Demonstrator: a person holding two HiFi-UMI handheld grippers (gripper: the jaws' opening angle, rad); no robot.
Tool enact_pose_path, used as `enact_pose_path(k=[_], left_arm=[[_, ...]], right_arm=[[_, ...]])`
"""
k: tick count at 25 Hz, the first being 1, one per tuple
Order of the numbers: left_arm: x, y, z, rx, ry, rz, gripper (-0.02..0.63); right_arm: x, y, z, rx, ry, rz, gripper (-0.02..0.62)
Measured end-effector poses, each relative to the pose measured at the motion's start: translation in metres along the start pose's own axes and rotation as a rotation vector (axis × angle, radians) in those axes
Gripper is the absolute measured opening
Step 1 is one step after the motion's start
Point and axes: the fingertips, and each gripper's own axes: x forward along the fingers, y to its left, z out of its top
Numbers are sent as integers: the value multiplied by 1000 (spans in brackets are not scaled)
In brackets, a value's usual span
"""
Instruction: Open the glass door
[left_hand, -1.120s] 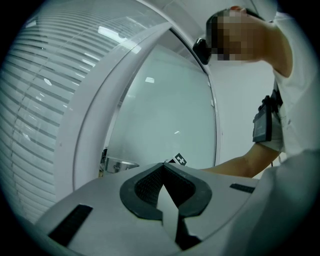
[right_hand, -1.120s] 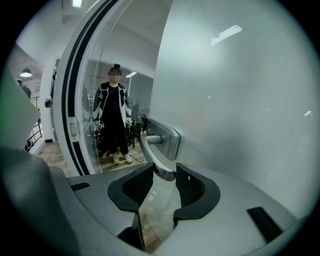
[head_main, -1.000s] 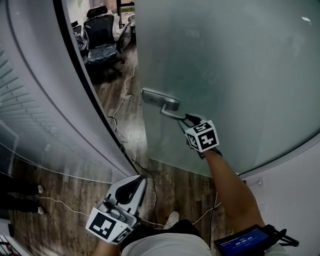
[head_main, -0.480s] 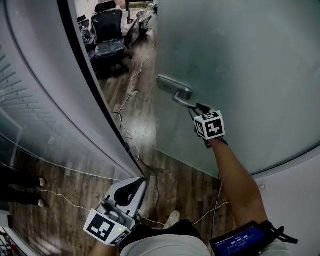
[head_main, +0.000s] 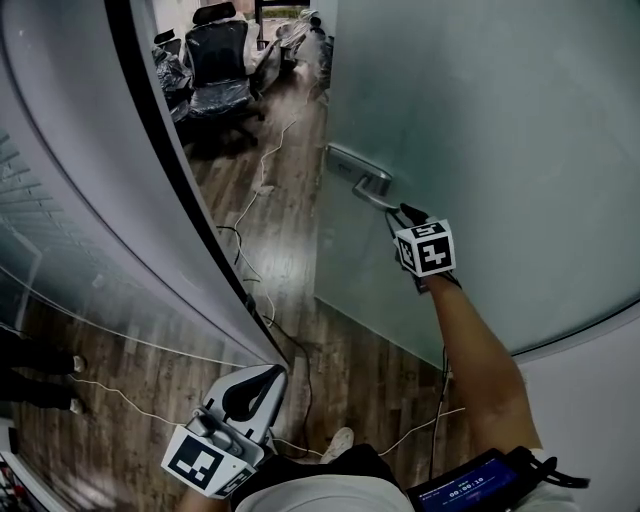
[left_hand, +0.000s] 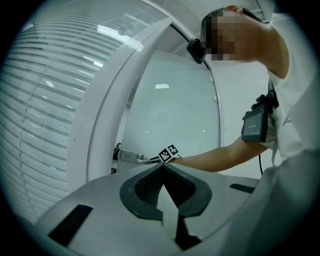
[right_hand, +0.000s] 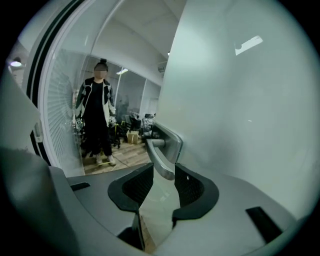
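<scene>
We find the right gripper (head_main: 405, 213) clamped on the free end of the door handle (head_main: 370, 188), at the centre of the head view. The handle sits on the glass door (head_main: 500, 130), which fills the upper right. The lever's long axis runs from its plate down-right, tip pointing into the jaws. The door stands ajar, its free edge left of the handle. The left gripper (head_main: 250, 392), lower left, is well apart, jaws together on nothing.
</scene>
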Motion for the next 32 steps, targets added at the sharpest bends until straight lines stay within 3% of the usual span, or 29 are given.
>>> enact_pose_path(k=[4,7,11,19,24,29,32], left_arm=[[-6,3,-7,2,-16,-4,0],[-4,5,0,4,-30,-15,0],[-6,3,6,13,-46,-39,0],[-16,-3,20,66,-68,-120,0],[-45,-1,46,55,-88,-217,0],[-91,-18,35,66,-77,-354,0],[-104,-28,30,80,-74,-376,0]], right_arm=[[-37,20,14,-8,-133,21,128],[-83,37,37,-1,-256,22,12],[-146,64,46,47,-360,42,2],[-249,134,38,124,-472,35,2],[-302,188,59,204,-510,-11,2],[-363,261,47,218,-537,-83,2],[-386,284,36,227,-543,-103,2]])
